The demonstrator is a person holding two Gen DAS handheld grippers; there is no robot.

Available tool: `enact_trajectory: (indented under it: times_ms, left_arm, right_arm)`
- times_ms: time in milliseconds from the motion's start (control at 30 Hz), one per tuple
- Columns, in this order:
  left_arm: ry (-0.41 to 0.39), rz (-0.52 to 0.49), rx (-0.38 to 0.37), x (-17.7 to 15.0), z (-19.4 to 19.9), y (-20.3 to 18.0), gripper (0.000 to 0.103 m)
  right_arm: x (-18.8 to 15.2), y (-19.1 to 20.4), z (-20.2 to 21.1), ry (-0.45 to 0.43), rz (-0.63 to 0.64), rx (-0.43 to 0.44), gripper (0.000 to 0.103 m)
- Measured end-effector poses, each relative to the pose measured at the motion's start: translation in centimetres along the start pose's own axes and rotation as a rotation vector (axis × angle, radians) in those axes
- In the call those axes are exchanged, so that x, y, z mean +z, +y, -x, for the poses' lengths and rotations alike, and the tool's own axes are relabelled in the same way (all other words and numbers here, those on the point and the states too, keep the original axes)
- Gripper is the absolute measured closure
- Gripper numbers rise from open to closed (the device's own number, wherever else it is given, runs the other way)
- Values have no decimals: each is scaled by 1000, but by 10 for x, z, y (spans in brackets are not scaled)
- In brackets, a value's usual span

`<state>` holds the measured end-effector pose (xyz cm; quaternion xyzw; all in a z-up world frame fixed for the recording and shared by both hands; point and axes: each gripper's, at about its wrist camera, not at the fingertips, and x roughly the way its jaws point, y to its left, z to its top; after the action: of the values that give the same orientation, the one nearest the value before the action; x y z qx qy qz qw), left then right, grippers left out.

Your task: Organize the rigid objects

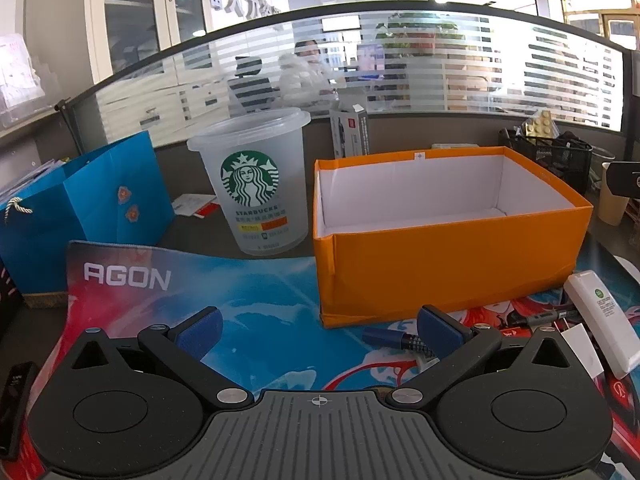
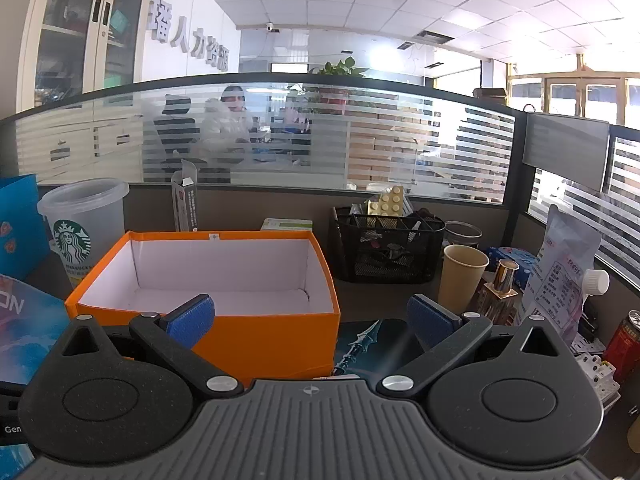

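An open orange box (image 1: 448,264) with a white, empty inside stands on the colourful desk mat (image 1: 256,304); it also shows in the right wrist view (image 2: 264,340). My left gripper (image 1: 320,334) is open and empty, low over the mat in front of the box's left corner. A blue pen-like object (image 1: 386,338) lies by its right finger. A white flat bottle (image 1: 604,320) lies to the right of the box. My right gripper (image 2: 310,320) is open and empty, in front of the box's right corner.
A frosted Starbucks cup (image 1: 256,184) and a blue paper bag (image 1: 92,204) stand left of the box. A black mesh organizer (image 2: 386,246), a paper cup (image 2: 460,276), a gold bottle (image 2: 500,292), a pouch (image 2: 560,268) and a red can (image 2: 624,344) crowd the right. A glass partition runs behind.
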<state>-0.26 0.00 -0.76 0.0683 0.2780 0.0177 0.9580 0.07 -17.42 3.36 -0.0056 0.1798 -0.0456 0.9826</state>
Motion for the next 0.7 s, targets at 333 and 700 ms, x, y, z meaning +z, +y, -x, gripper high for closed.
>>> enact_trajectory:
  times_ms: [333, 700]
  left_arm:
    - [0, -4, 1, 1, 0, -1, 0]
    - [-1, -6, -4, 0, 1, -2, 0]
  right_arm:
    - [-1, 2, 0, 4, 8, 3, 0]
    - [-2, 4, -1, 13, 14, 2, 0]
